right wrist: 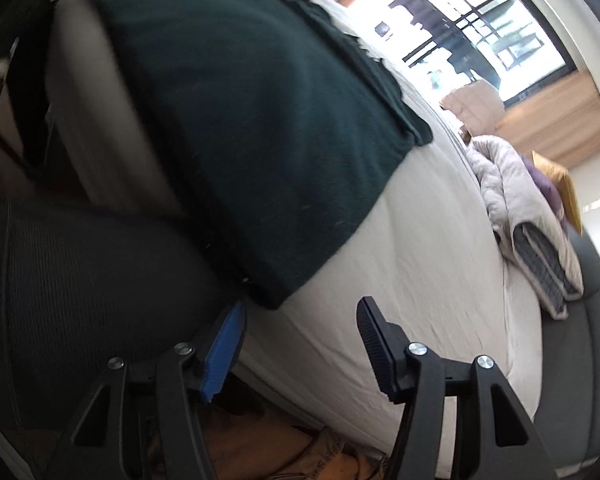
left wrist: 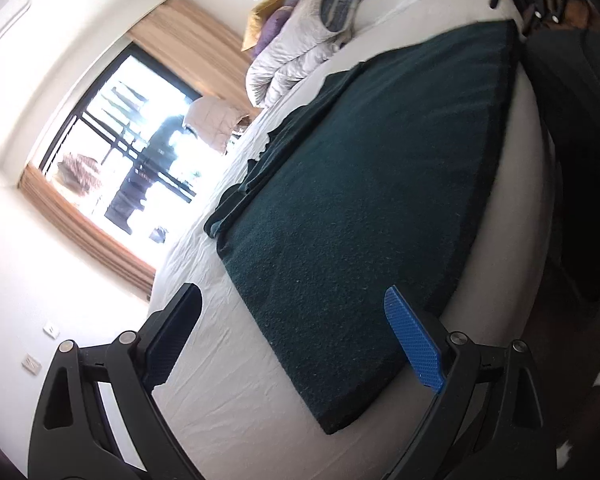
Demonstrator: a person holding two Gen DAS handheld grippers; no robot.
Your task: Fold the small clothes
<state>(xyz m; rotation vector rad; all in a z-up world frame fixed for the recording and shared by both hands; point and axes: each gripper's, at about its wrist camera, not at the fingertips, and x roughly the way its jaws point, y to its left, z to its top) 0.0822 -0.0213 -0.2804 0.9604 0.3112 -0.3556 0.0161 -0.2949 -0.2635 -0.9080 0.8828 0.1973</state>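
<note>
A dark green garment point(left wrist: 360, 200) lies flat on the white bed sheet point(left wrist: 228, 380), folded, with a sleeve edge showing along its far side. My left gripper point(left wrist: 296, 320) is open and empty, just above the garment's near corner. In the right wrist view the same garment point(right wrist: 240, 120) lies on the sheet point(right wrist: 400, 280). My right gripper point(right wrist: 300, 332) is open and empty, hovering at the bed edge just below the garment's near corner.
A folded grey quilt point(left wrist: 300, 40) with yellow and purple pillows sits at the bed's head; it also shows in the right wrist view point(right wrist: 520, 220). A bright window point(left wrist: 132, 140) with tan curtains is beyond the bed. The person's dark clothing point(right wrist: 80, 280) is beside the bed edge.
</note>
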